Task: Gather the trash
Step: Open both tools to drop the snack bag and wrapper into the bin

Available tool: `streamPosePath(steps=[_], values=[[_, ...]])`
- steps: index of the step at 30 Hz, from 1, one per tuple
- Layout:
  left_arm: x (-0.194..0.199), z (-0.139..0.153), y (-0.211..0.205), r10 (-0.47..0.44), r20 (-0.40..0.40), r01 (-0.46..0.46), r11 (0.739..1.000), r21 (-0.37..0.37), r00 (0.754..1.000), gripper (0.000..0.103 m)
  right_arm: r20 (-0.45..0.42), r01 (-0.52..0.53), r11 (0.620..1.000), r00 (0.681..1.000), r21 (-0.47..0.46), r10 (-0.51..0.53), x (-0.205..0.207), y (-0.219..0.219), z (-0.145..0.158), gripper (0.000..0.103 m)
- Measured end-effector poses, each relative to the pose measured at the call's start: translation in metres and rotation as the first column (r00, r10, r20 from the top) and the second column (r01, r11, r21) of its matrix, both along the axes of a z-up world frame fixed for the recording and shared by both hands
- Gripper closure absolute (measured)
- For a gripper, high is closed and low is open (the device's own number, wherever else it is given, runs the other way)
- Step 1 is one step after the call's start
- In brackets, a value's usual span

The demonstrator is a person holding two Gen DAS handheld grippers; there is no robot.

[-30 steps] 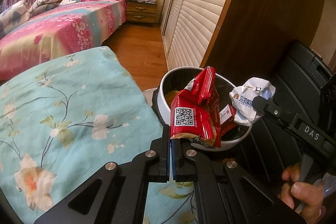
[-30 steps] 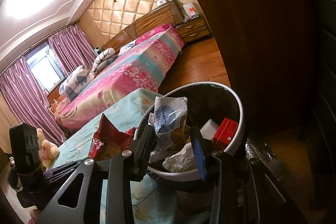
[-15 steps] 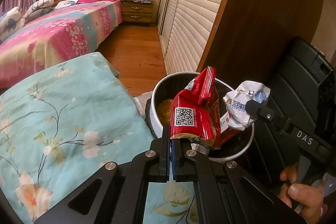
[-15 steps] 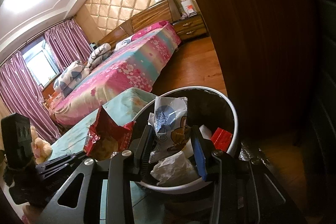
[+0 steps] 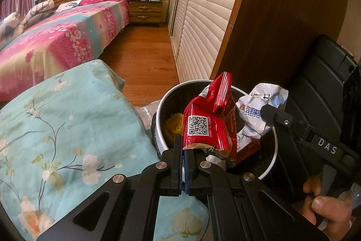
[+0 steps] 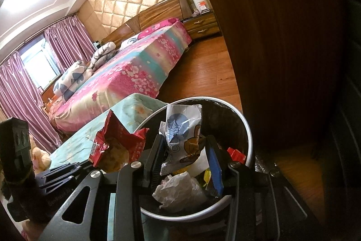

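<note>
1. Left wrist view: the left gripper [image 5: 185, 151] is being held pressed together, and the lower edge of a red snack wrapper [image 5: 206, 125] is being pinched between its fingers.
2. The red snack wrapper, with a square code printed on it, is being kept upright above the near rim of the white trash bin [image 5: 161, 105].
3. The bin is standing on the wooden floor [image 5: 144, 60], just beside the corner of a turquoise flowered bedcover [image 5: 67, 128] and near a dark wooden wardrobe [image 5: 282, 26].
4. Inside the bin, something yellow [image 5: 173, 128] and a small red box [image 5: 247, 146] are being seen.
5. In the same view, the right gripper [image 5: 267, 113] is reaching in from the right side, and a crumpled white wrapper [image 5: 255, 112] is being held at its tip over the bin.
6. A hand [image 5: 325, 204] is being seen at the lower right, around the handle of that gripper.
7. Right wrist view: the fingers of the right gripper [image 6: 186, 151] are partly spread, and the white wrapper [image 6: 182, 134], printed with a cartoon figure, is being pinched between them above the bin opening [image 6: 248, 128].
8. Below it, crumpled white paper [image 6: 178, 189] is lying in the bin, and the red wrapper [image 6: 117, 143] is being seen to the left, at the bin's edge.
</note>
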State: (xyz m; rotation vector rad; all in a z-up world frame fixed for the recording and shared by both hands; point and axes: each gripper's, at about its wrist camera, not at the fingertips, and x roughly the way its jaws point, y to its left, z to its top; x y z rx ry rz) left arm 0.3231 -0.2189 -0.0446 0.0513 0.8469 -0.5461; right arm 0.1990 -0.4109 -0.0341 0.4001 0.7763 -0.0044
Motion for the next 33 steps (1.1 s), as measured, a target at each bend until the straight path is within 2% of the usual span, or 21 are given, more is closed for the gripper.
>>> streamPosePath(steps=[21, 23, 24, 28, 33], values=[[0.000, 0.003, -0.011, -0.016, -0.033, 0.016, 1.000, 0.022, 0.999, 0.102, -0.069, -0.005, 1.000, 0.998, -0.004, 0.005, 0.016, -0.004, -0.007, 0.062], [-0.002, 0.006, -0.010, -0.019, -0.032, 0.019, 1.000, 0.018, 0.999, 0.100, -0.077, -0.009, 1.000, 0.997, -0.002, 0.009, 0.018, -0.005, -0.007, 0.057], [-0.003, 0.007, -0.010, -0.021, -0.032, 0.021, 1.000, 0.017, 0.999, 0.097, -0.080, -0.009, 1.000, 0.997, 0.001, 0.009, 0.019, -0.005, -0.007, 0.050], [-0.012, 0.015, -0.005, -0.011, -0.006, 0.011, 1.000, 0.016, 1.000, 0.074, -0.062, 0.004, 1.000, 0.998, 0.010, -0.004, 0.015, -0.007, -0.004, 0.031], [-0.023, 0.018, 0.009, 0.004, 0.001, -0.004, 1.000, -0.004, 1.000, 0.070, -0.049, 0.015, 1.000, 0.999, 0.013, -0.014, 0.007, -0.006, -0.001, 0.028]])
